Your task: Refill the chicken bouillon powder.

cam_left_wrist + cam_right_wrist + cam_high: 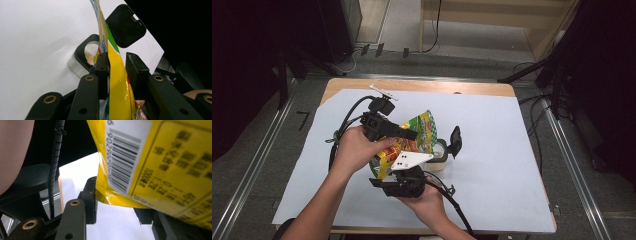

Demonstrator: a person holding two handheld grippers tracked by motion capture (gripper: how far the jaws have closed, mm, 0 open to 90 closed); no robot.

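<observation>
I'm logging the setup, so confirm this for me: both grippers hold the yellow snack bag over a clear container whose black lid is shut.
Not quite: the lid is open. In the left gripper view the black lid stands flipped up behind the clear container, whose mouth is uncovered. The rest holds: the left gripper and right gripper both hold the yellow snack bag above it.
</observation>
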